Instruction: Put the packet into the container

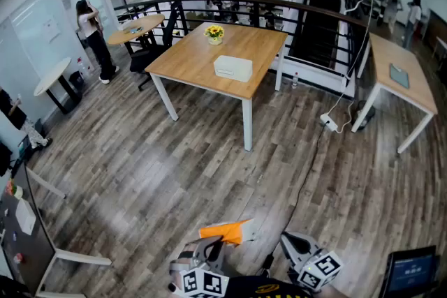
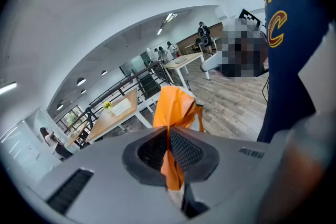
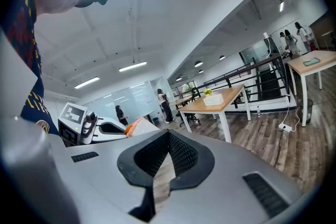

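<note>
An orange packet [image 1: 227,232] hangs in my left gripper [image 1: 215,242], low in the head view and close to the person's body. In the left gripper view the left gripper [image 2: 169,152] is shut on the packet [image 2: 176,113], which sticks out past the pads. Just to its right, my right gripper [image 1: 286,239] is held over the floor. The right gripper view shows the right gripper [image 3: 168,152] shut with nothing in it, and the packet [image 3: 137,126] off to its left. The white box container [image 1: 233,68] stands on a wooden table [image 1: 188,56] far ahead.
A pot of yellow flowers [image 1: 214,33] stands behind the container. A black cable and power strip [image 1: 328,123] lie on the wood floor to the right of the table. Another table [image 1: 401,77] is at right, a railing [image 1: 279,10] behind, a person [image 1: 92,35] far left.
</note>
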{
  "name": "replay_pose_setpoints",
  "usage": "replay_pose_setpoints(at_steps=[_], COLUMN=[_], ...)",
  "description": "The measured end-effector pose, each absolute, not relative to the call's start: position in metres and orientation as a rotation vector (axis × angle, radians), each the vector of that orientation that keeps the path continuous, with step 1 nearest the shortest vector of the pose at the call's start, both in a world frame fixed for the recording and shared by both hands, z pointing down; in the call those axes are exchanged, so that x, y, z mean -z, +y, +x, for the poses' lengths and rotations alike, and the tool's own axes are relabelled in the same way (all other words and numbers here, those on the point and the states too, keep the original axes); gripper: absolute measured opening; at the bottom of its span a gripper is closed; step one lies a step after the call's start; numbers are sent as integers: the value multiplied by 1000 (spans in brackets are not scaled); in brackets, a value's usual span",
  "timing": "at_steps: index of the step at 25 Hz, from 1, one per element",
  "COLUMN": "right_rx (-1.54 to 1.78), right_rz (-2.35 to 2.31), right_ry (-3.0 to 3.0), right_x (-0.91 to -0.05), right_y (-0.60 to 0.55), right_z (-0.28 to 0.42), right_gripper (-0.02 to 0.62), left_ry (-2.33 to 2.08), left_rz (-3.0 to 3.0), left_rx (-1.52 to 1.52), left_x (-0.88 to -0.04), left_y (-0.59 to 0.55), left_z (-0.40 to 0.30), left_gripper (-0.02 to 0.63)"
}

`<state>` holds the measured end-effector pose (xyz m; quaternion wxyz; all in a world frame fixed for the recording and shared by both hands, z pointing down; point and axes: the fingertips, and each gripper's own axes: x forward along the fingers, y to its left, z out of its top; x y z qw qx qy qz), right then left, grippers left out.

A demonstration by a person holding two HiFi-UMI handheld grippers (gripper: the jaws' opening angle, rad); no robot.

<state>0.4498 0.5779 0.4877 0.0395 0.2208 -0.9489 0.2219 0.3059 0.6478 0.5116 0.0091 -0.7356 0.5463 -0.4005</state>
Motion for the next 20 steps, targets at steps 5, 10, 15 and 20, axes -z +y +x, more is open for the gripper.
replay_pose_setpoints(at_steps=[5,10,15,20], right_rx=[-658,-686,-722,-689], right_rz=[650,628,666,756], right_ry=[-2932,-2925,-2903,-2862], right_x=[-481,-489,-497,-496], right_y=[569,561,532,489], right_z=[450,444,427,386], right_gripper=[11,11,12,12], left_ry=[1709,1721,1690,1621], left_rz=[-2246,-2240,-2255,-2248], left_rx=[1296,1287,1264,1258], left_x=[-509,-506,-510,-512], left_y=[640,628,595,547], left_z=[305,297,277,231], left_gripper=[9,9,9,9])
